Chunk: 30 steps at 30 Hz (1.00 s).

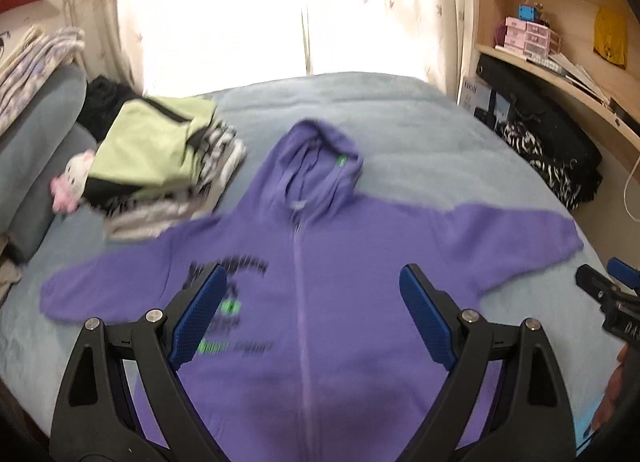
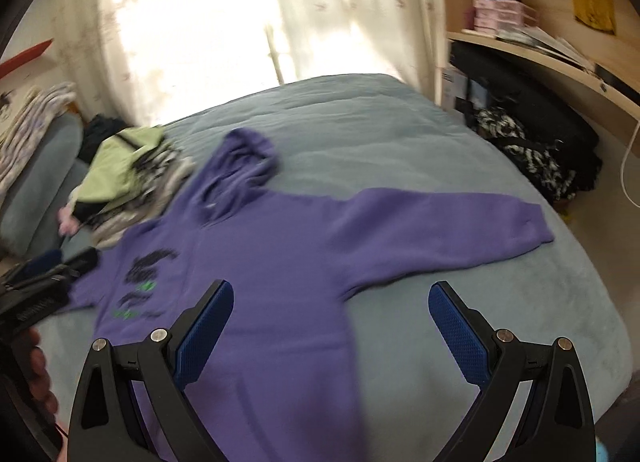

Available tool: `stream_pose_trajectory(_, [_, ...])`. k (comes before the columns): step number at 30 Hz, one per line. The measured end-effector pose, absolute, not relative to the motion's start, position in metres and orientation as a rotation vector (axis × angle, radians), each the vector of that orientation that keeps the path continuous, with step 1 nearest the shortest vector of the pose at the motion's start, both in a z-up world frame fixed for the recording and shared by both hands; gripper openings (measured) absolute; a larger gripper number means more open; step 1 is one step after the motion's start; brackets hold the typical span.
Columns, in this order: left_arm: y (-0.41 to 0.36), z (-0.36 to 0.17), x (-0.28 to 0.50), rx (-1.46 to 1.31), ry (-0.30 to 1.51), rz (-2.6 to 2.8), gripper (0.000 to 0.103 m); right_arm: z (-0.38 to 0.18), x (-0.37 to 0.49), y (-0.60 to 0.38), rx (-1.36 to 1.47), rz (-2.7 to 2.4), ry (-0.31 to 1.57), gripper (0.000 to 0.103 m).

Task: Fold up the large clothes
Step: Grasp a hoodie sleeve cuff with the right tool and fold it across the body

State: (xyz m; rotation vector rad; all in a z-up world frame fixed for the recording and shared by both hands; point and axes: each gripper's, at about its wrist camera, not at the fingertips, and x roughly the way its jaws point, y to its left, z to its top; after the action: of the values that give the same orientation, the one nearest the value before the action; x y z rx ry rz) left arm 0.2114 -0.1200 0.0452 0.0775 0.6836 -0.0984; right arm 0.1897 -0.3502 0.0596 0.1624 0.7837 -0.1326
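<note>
A purple zip hoodie (image 1: 320, 262) lies flat and face up on the grey-blue bed (image 1: 420, 134), hood toward the window, both sleeves spread out sideways. Dark and green print marks its chest (image 1: 228, 302). My left gripper (image 1: 312, 282) hovers open above the hoodie's body with nothing between its blue pads. In the right wrist view the same hoodie (image 2: 280, 254) spreads below my right gripper (image 2: 332, 298), which hangs open and empty over the garment's side below the sleeve (image 2: 460, 226). Each gripper shows at the edge of the other's view: right gripper (image 1: 608, 286), left gripper (image 2: 56, 262).
A stack of folded clothes with a light green piece on top (image 1: 160, 158) sits on the bed left of the hood, beside a small plush toy (image 1: 70, 182). Grey pillows (image 1: 36, 134) line the left. Wooden shelves (image 1: 560, 22) and dark bags (image 1: 552, 150) stand to the right.
</note>
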Motion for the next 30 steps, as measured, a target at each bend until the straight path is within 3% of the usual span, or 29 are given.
stream_pose_trajectory(7, [-0.183,0.054,0.279,0.135,0.635,-0.156,0.083,0.051,0.262,-0.500,0.327,-0.254,0.789,0.100])
stream_pose_trajectory(13, [-0.234,0.024,0.323,0.054,0.731,-0.260,0.083,0.018,0.300,-0.632,0.543,-0.305,0.805,0.100])
stream_pose_trajectory(18, [-0.271,-0.019,0.343,0.099,0.710,-0.265,0.083,-0.041,0.308,-0.720,0.720,-0.356,0.856,0.085])
stream_pose_trajectory(25, [-0.294,-0.092,0.366,0.040,0.873,-0.273,0.083,-0.124,0.296,-0.775,0.871,-0.404,0.891,0.084])
stream_pose_trajectory(29, [-0.293,-0.119,0.371,0.008,0.915,-0.257,0.082,-0.161,0.288,-0.800,0.935,-0.434,0.861,0.078])
stream_pose_trajectory(30, [-0.292,-0.124,0.371,0.004,0.925,-0.263,0.078,-0.166,0.288,-0.803,0.938,-0.446,0.851,0.073])
